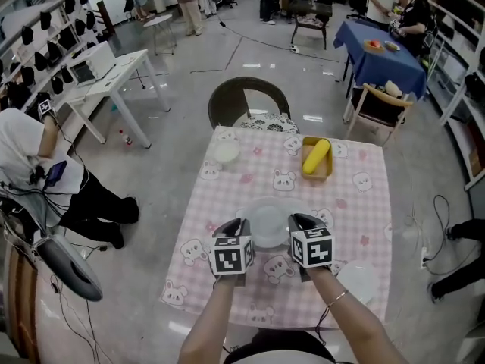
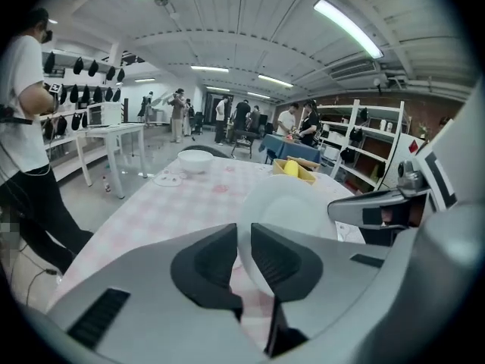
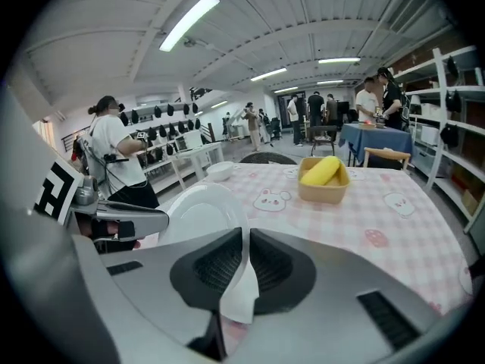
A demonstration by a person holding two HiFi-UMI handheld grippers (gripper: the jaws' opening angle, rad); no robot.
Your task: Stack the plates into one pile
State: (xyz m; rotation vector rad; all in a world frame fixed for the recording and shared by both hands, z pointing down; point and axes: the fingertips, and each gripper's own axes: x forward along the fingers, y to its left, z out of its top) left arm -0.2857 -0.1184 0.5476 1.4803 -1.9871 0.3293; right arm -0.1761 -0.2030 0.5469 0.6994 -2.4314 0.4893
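Pink checked cloth printed with bunnies covers the table [image 1: 364, 211] I am working over. At the left gripper [image 2: 244, 252] the two dark pads sit on either side of the rim of a white plate [image 2: 292, 203] and pinch it. At the right gripper [image 3: 246, 260] the pads are likewise pressed onto the opposite edge of that same plate, with a sliver of white rim showing between them. So the plate hangs between my two grippers, tilted in both gripper views, near the middle of the table on my side.

From the head view a paler ring shows around it, which may be another plate lying beneath; I cannot tell. Further out, a second plate [image 1: 356, 280] lies flat near the right front corner, well apart. A white bowl-like dish [image 1: 226, 152] sits at the far left, and a yellow tray [image 1: 315, 177] holding something yellow stands at the far right.

I judge the stacking barely begun: one plate is in hand, no finished pile shows, and the scattered pieces have yet to be gathered.

No brand or readable writing shows anywhere, only black-and-white square patterns on the marker cubes [image 1: 231, 256].
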